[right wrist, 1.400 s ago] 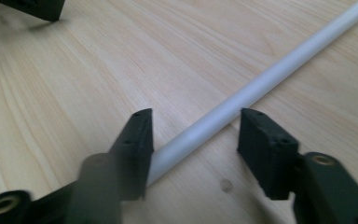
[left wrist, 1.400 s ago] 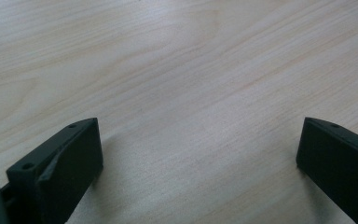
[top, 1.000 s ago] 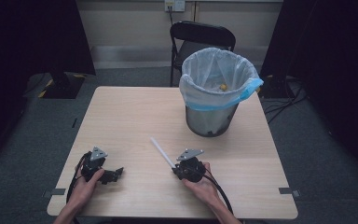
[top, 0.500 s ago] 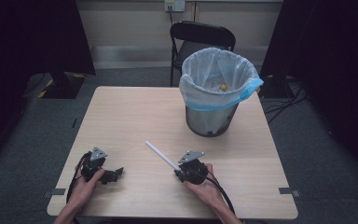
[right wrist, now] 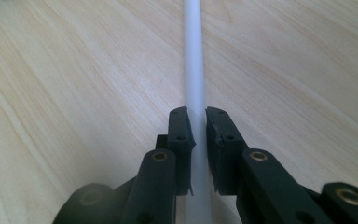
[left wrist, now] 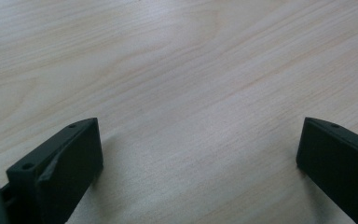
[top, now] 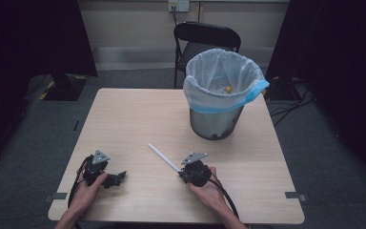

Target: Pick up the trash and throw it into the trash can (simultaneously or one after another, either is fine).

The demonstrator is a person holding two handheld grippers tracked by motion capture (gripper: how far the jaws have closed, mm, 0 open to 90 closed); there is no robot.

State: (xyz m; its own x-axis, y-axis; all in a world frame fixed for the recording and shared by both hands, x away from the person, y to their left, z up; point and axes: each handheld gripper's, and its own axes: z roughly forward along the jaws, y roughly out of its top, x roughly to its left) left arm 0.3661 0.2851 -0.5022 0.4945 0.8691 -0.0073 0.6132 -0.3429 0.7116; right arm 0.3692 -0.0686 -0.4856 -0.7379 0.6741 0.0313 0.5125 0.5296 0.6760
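Note:
A white tube (top: 162, 156) lies slanted on the wooden table (top: 133, 119), its far end pointing up and left. My right gripper (top: 181, 171) holds its near end; in the right gripper view the tube (right wrist: 193, 56) runs straight ahead from between the two black jaws of that gripper (right wrist: 198, 121). The jaws have just been closing and now press on the tube. My left gripper (top: 118, 178) rests at the front left of the table, and its own view shows it (left wrist: 200, 140) open wide over bare wood.
A metal bin (top: 217, 121) with a white liner stands at the back right of the table, a small yellow thing (top: 228, 88) inside it. A black chair (top: 205, 38) stands behind the table. Dark floor surrounds the table.
The tube's far end has swung slightly to the left. Both hands have kept their places.

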